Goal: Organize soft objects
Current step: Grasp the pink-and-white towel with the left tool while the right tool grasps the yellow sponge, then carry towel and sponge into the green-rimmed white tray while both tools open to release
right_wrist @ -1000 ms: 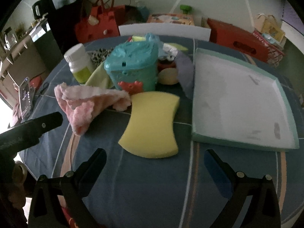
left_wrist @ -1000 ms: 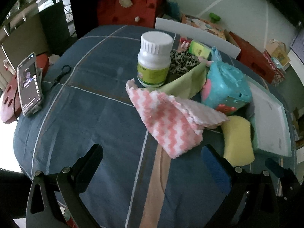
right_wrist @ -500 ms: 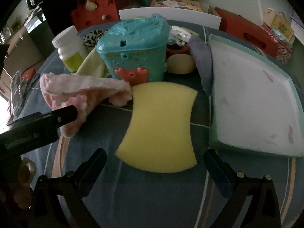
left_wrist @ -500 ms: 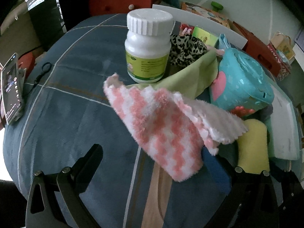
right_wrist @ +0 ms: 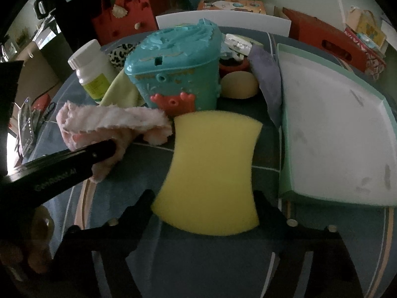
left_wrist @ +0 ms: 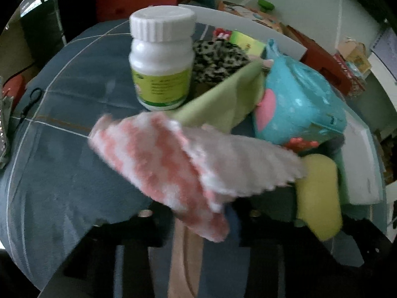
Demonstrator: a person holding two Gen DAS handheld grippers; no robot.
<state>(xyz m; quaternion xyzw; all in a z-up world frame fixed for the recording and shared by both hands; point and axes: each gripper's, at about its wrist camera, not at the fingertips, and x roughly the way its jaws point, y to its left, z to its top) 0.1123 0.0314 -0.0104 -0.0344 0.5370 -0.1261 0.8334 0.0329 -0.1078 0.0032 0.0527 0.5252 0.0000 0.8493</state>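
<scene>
Soft stuff first: the pink-and-white cloth (left_wrist: 173, 164) lies bunched on the blue tablecloth (left_wrist: 62, 154) in front of the white pill bottle (left_wrist: 162, 57), and the yellow sponge (right_wrist: 211, 171) lies flat just beside the pale tray (right_wrist: 335, 134), right in front of the teal toy bucket (right_wrist: 178, 67).

Left gripper (left_wrist: 198, 217) is closing with the cloth's near corner between its jaws. That view is smeared with blur and the cloth covers the fingertips, so I honestly can't tell if the pads are pressing yet. Right gripper (right_wrist: 206, 207) is closing too, its jaws on either side of the sponge's near end, looking about touching it, but the contact itself is too dark to call.

A green cloth (left_wrist: 223, 101) and a leopard-print thing (left_wrist: 218, 59) are half hidden behind the bottle and bucket. The tray is cut off at the edge in the left view.

Versus a second ago: both sets of jaws were spread wide and clear of everything, and both cameras now sit lower and closer, so cloth and sponge fill way more of the view.
</scene>
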